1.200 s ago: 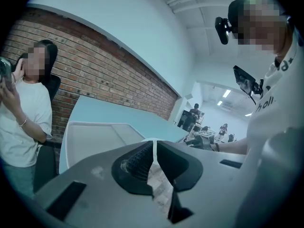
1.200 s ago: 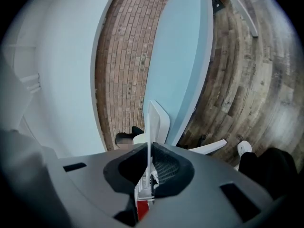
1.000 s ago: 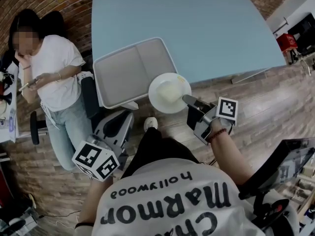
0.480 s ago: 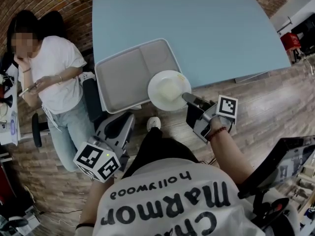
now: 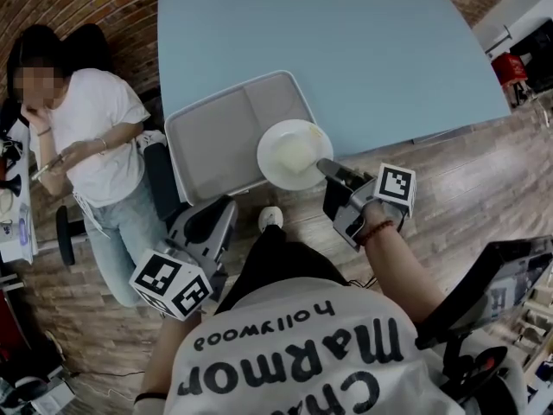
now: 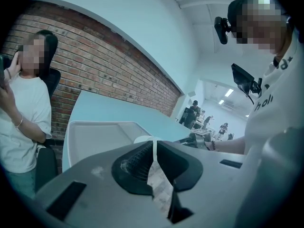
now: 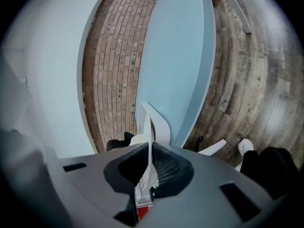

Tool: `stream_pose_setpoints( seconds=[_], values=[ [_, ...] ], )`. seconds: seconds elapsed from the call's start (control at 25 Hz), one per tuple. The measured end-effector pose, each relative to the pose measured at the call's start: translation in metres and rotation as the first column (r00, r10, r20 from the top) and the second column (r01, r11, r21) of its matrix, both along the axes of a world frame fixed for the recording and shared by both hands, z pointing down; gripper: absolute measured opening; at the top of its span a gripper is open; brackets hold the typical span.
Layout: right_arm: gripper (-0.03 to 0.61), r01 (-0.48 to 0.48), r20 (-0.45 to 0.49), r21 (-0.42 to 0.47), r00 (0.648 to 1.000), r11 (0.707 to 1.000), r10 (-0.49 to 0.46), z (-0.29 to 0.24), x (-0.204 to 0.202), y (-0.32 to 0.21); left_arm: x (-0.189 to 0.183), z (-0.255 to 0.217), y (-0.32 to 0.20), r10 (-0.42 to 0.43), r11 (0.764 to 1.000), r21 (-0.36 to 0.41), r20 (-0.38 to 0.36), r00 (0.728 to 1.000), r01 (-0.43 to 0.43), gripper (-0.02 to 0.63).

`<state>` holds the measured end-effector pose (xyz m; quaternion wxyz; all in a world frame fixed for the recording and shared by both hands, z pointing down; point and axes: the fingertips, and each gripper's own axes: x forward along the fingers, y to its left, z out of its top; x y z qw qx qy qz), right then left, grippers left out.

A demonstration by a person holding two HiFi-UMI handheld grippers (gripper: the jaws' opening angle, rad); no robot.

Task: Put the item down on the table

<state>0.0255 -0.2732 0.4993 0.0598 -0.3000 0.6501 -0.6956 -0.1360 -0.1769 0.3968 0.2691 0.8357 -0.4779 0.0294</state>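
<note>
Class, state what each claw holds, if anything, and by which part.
The right claw grips the plate by its near rim, edge-on between the jaws. The left claw is shut on nothing.

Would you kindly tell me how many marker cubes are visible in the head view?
2. One cube rides on the left gripper, low at the left; the other rides on the right gripper, which grips the white plate by its rim.

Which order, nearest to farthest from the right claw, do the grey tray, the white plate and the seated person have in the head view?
From the right claw:
1. white plate, gripped in the claw itself.
2. grey tray, just left of the plate, on the table.
3. seated person, far left, beside the table.
</note>
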Motion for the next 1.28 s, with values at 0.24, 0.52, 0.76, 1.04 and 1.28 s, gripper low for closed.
stream_pose_setpoints(
  seconds=[0.24,0.52,0.76,1.04,1.28],
  values=[
    [0.023,-0.008,-0.112,0.035,0.994,0.999,0.012,-0.002,0.004,-0.004,0.006,0.003,0.004,0.007,1.0,-0.01,0.006,1.0,-0.007,0.029],
    [0.023,0.01,-0.225,0.091,0.974,0.996,0.011,-0.005,-0.004,-0.017,-0.001,0.009,0.0,0.005,1.0,-0.022,-0.006,1.0,-0.005,0.029],
    [0.025,0.111,-0.386,0.198,0.922,0.974,-0.026,-0.014,-0.003,-0.033,-0.001,0.011,-0.003,0.009,0.999,-0.032,-0.012,1.0,-0.009,0.029],
    [0.05,0.262,-0.561,0.292,0.826,0.92,-0.058,-0.016,-0.01,-0.039,-0.004,0.016,-0.009,0.003,0.999,-0.043,-0.023,1.0,-0.004,0.029],
    [0.063,0.319,-0.628,0.338,0.777,0.885,-0.04,-0.017,-0.011,-0.048,-0.006,0.022,-0.009,-0.003,0.998,-0.055,-0.03,1.0,0.001,0.029]
  ],
)
